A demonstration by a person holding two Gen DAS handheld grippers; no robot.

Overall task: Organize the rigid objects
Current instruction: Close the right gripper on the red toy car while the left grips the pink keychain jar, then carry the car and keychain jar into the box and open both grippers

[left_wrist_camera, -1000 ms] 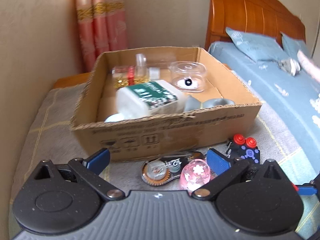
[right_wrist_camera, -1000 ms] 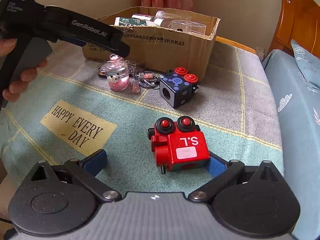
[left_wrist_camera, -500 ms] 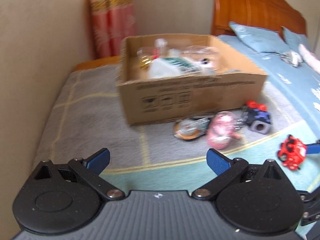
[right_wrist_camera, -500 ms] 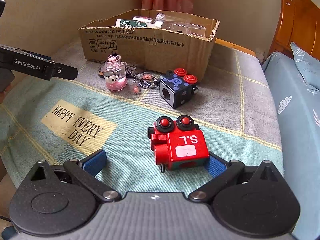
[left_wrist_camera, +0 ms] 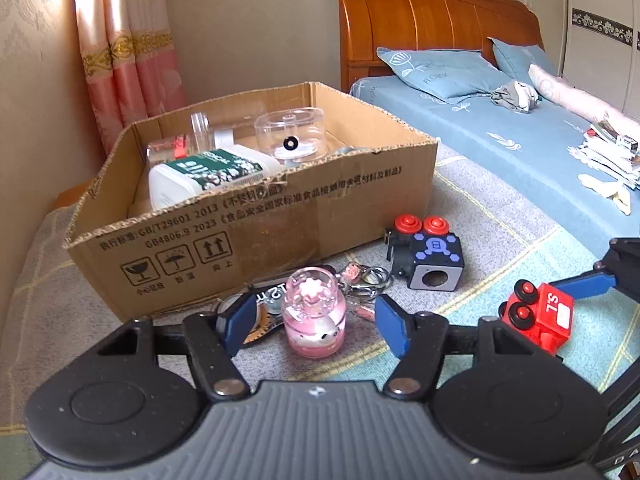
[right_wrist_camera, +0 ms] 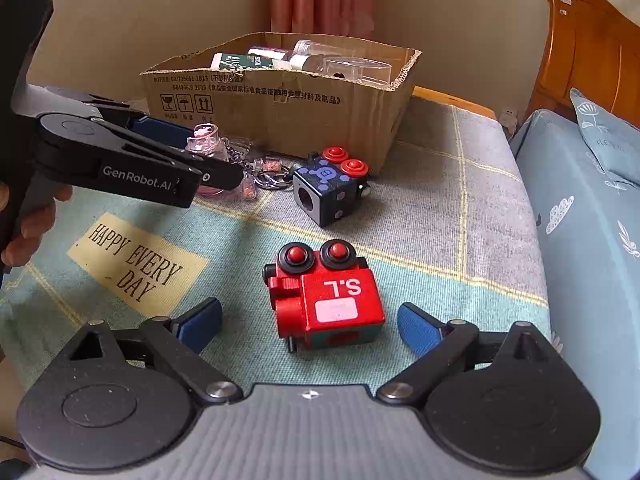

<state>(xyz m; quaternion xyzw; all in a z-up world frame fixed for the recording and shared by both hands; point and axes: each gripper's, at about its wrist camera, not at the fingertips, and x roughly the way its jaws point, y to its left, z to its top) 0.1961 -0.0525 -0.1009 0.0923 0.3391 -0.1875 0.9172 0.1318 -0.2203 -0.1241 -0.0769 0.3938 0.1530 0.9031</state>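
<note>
A pink bottle keychain (left_wrist_camera: 314, 320) stands on the blanket between the blue pads of my left gripper (left_wrist_camera: 316, 326). Its jaws are closing, with a gap still showing on each side of the bottle. A red cube toy (right_wrist_camera: 328, 300) marked "S.L" lies between the pads of my right gripper (right_wrist_camera: 310, 328). Those jaws are closing too and touch nothing. A black cube with red buttons (right_wrist_camera: 326, 188) sits beside key rings (left_wrist_camera: 372, 276), in front of the open cardboard box (left_wrist_camera: 280, 216). The box holds clear containers and a white bottle.
A round dark keychain (left_wrist_camera: 268, 300) lies partly under the left finger. A hand (right_wrist_camera: 24, 236) holds the left gripper's handle. A blanket patch reading "HAPPY EVERY DAY" (right_wrist_camera: 136, 264) lies left of the red toy. The bed (left_wrist_camera: 500, 132) runs along the right, and a wall and curtain stand behind the box.
My left gripper pulled back and to the left, then came in around the pink bottle with its jaws narrowed. The right jaws have narrowed around the red toy.
</note>
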